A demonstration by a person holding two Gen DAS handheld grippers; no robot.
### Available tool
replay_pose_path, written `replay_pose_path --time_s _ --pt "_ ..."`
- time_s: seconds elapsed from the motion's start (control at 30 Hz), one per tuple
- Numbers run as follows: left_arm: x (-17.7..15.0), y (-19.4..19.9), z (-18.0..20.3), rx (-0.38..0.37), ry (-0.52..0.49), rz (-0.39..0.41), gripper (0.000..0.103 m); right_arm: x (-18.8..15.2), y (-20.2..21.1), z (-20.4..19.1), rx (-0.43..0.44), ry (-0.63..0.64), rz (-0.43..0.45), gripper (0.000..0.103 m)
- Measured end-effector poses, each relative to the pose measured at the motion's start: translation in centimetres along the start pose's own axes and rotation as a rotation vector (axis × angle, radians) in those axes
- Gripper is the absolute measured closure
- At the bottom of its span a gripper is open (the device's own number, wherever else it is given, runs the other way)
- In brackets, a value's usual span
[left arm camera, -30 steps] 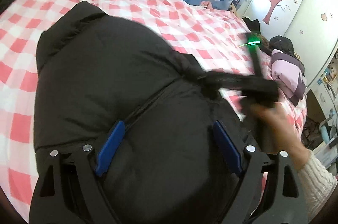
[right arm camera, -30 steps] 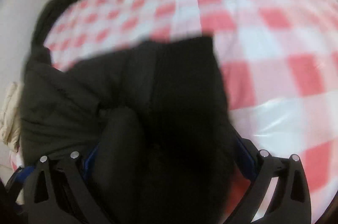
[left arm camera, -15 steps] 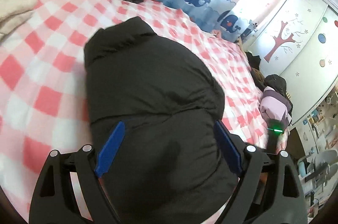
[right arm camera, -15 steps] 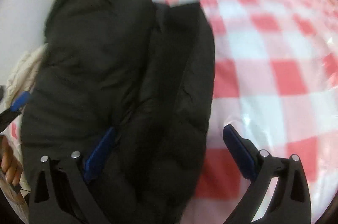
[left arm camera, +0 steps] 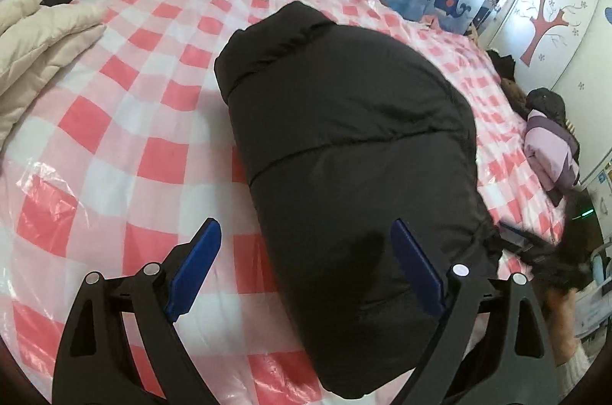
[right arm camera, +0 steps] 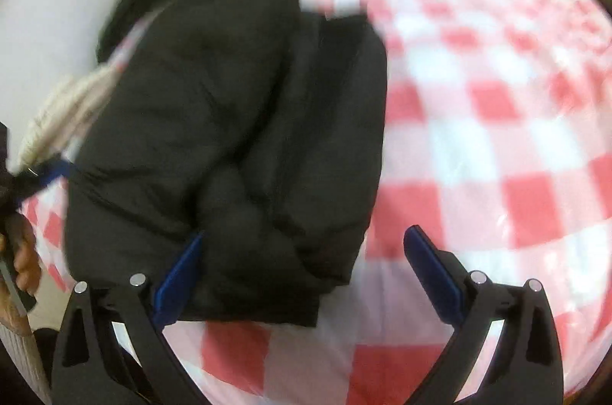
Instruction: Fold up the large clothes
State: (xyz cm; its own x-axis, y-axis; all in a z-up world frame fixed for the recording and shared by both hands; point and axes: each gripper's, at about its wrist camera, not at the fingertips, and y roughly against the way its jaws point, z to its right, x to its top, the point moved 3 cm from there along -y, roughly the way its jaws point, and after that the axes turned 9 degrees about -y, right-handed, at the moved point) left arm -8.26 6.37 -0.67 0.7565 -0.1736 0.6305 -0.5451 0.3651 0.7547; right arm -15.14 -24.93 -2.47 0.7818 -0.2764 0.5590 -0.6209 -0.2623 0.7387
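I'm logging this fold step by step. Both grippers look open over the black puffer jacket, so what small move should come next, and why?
Probably lower the left gripper and close it on the near hem of the black jacket. The jacket lies in a long narrow bundle on the checked bedcover, both grippers open and empty, so the hem seems ready to lift toward the collar.

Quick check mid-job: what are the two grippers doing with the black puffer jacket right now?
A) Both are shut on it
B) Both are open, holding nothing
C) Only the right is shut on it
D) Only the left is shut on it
B: the left gripper and the right gripper both have their blue fingers spread wide, and the black puffer jacket lies folded on the checked bedspread, ungripped.
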Motion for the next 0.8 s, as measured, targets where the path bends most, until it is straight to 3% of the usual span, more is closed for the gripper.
replay_pose_path --time_s 0.1,0.2,0.33,0.43,0.47,0.53,0.67,0.8 --pt "0.3 -0.7 0.1 0.023 0.024 -0.011 0.017 3.5 2.0 -3.7 0.005 0.120 0.112 0.006" --pt "1.0 -0.6 0.6 0.040 0.027 0.014 0.017 8.8 1.5 -8.0 0.056 0.186 0.147 0.006" --pt "1.6 -0.8 0.5 0.070 0.035 0.029 0.015 15.6 -5.3 -9.3 0.072 0.134 0.101 0.006" --pt "1.9 -1.3 0.0 0.064 0.061 0.020 0.013 15.1 -12.1 -5.5 0.034 0.015 -0.006 0.006" --pt "2.1 -1.4 -0.3 0.059 0.079 0.029 0.013 13.8 -14.6 -3.3 0.088 -0.088 -0.064 0.006" --pt "2.3 -1.4 -0.7 0.055 0.101 0.030 0.012 12.3 -16.2 -0.3 0.169 -0.269 -0.069 0.006" --pt "2.1 -1.6 -1.2 0.058 0.136 0.001 0.012 12.1 -14.4 -0.6 0.148 -0.221 -0.108 0.006" --pt "1.7 -0.7 -1.3 0.078 0.124 0.018 0.012 10.4 -7.1 -3.3 0.189 -0.040 0.044 0.006"
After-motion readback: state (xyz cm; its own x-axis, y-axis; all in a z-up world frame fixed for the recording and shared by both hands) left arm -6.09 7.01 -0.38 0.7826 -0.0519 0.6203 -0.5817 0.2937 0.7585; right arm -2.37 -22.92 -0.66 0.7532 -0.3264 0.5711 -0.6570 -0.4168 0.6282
